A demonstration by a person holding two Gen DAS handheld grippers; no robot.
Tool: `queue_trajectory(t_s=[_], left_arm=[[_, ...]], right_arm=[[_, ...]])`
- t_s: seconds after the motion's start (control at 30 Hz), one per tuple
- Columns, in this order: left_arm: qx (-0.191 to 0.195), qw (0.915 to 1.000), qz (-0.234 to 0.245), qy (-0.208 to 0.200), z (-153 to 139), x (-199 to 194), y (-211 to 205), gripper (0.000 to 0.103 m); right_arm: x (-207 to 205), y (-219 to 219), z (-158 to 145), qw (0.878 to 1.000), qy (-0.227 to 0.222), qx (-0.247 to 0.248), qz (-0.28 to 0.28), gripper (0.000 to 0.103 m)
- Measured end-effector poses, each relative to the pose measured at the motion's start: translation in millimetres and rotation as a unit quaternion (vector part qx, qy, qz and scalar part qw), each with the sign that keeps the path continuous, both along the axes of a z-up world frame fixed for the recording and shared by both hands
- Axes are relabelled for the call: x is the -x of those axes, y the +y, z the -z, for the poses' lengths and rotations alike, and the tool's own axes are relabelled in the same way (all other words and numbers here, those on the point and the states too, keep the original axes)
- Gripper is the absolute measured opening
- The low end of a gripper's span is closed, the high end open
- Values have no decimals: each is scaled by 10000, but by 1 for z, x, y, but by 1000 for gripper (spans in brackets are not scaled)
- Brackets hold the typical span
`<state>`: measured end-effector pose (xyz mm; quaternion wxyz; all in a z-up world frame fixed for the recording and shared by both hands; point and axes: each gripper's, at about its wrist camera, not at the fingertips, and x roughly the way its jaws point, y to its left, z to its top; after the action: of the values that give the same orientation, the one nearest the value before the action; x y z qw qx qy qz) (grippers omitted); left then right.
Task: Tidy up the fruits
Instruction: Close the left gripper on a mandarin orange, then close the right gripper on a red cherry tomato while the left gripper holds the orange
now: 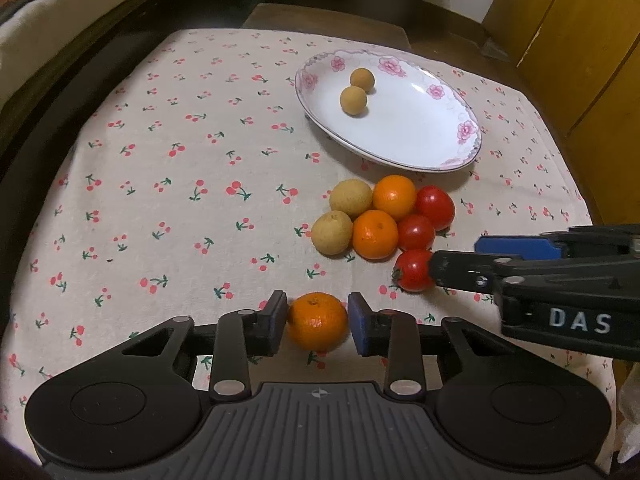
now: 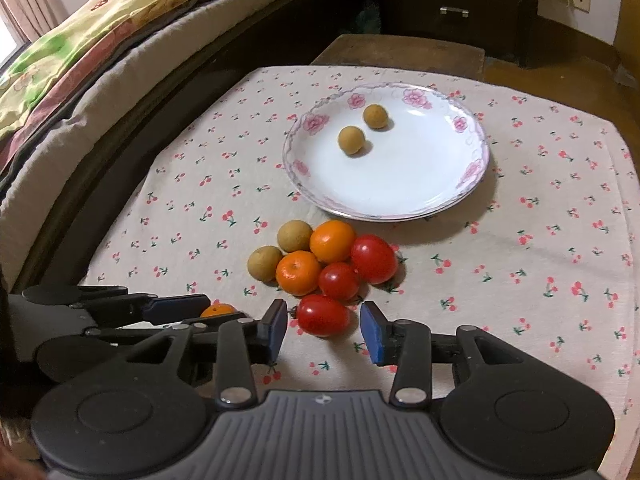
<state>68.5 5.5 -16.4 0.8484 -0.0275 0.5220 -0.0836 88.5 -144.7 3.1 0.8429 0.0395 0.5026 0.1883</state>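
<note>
A small orange (image 1: 318, 322) sits on the cherry-print tablecloth (image 1: 180, 160) with my left gripper (image 1: 317, 305) shut on it, both blue pads against its sides. My right gripper (image 2: 325, 312) is open around a red tomato (image 2: 323, 315), with a gap at each pad. In the left wrist view the right gripper (image 1: 456, 256) comes in from the right, its tip by that tomato (image 1: 414, 271). Beyond them a cluster (image 1: 376, 216) holds two longans, two oranges and two tomatoes. The flowered white plate (image 1: 400, 128) at the back holds two longans (image 1: 353, 99).
A bed with a patterned quilt (image 2: 80, 60) runs along the table's left side. Past the far edge are a wooden stool (image 2: 400, 52) and a dark drawer cabinet (image 2: 452, 0). Yellow wooden doors (image 1: 580, 40) stand at the right.
</note>
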Motion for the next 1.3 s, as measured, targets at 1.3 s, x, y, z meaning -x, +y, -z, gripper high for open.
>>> queue_trajectory(t_s=[1.3], left_arm=[[43, 9997, -120, 218, 7, 10, 20, 49]], right_arm=[[-10, 20, 22, 9984, 346, -37, -437, 41]])
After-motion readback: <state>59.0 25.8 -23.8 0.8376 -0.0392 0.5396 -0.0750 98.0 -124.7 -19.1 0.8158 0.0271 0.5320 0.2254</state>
